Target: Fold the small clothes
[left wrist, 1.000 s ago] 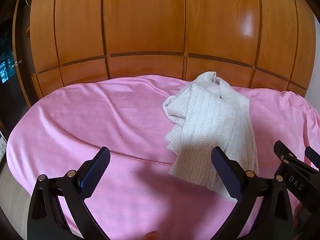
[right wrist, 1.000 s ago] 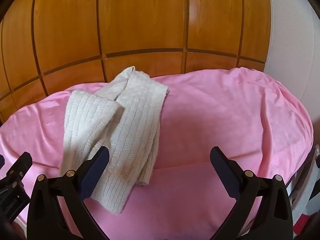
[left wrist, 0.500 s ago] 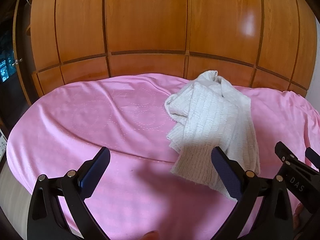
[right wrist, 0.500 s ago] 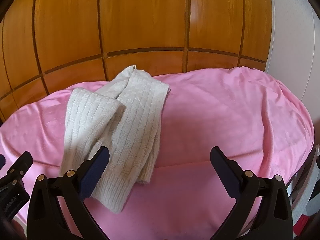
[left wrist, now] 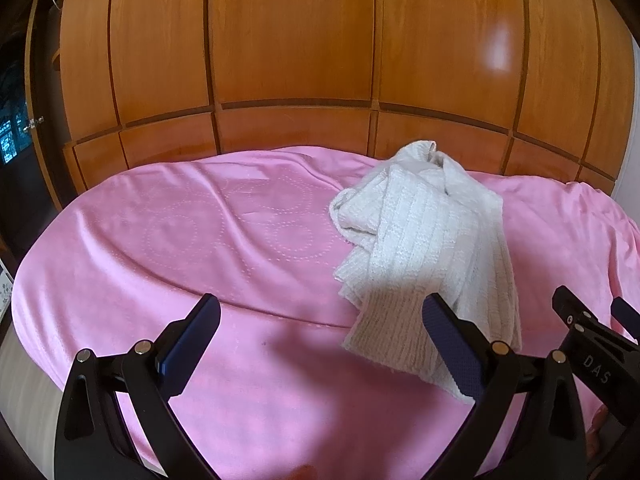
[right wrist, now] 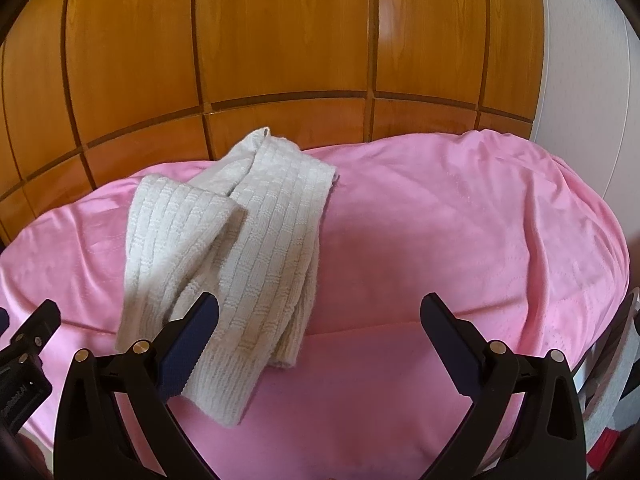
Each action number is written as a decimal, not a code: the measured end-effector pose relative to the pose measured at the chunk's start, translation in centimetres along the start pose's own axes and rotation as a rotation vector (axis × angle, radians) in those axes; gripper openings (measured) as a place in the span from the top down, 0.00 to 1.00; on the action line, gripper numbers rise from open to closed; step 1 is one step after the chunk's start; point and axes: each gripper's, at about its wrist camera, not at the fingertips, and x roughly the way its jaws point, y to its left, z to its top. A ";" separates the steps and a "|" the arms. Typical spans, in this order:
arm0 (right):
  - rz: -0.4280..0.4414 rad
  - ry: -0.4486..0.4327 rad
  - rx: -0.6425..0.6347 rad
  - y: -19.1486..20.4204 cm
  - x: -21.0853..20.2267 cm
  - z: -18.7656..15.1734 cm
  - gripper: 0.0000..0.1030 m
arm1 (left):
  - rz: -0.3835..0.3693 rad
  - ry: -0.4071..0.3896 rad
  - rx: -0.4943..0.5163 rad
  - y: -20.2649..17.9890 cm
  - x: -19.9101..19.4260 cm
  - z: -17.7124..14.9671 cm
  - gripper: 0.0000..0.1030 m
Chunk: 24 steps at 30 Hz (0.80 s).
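Left tool (left wrist: 320, 320): you hold it with its two fingers spread wide, nothing between them; it sits low in the left wrist view, above the pink cover.
Left tool's right finger (left wrist: 452, 344): its dark pad overlaps the near end of the garment in that view; you cannot tell from the picture whether it touches the knit.
Right tool (right wrist: 318, 320): its fingers are also spread wide and grip nothing; it fills the bottom of the right wrist view.
Right tool's left finger (right wrist: 190, 344): its pad lies in front of the lower part of the garment; contact cannot be told.
Each tool in the other's view: your right tool shows at the lower right edge of the left wrist view, your left tool at the lower left edge of the right wrist view.
White knit garment (right wrist: 224, 248): ribbed, off-white, crumpled and partly doubled over itself; it lies on the bed, left of centre in the right wrist view and right of centre in the left wrist view (left wrist: 428, 248), running from near the wardrobe down toward the tools.
Bed (left wrist: 200, 264): covered with a pink blanket bearing faint dotted circles and soft creases.
Wardrobe (left wrist: 292, 40): glossy orange-brown wooden panels across the top of both views.
Wall (right wrist: 580, 60): white, upper right of the right wrist view.
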 end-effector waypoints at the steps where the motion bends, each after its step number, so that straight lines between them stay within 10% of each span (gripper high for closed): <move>1: -0.001 0.003 -0.001 0.0 0.0 0.1 0.03 | 0.000 0.003 -0.003 0.0 0.1 0.1 0.02; 24: -0.013 0.049 0.018 -1.1 2.1 0.0 0.03 | -0.017 0.054 0.029 -0.8 1.9 0.8 0.02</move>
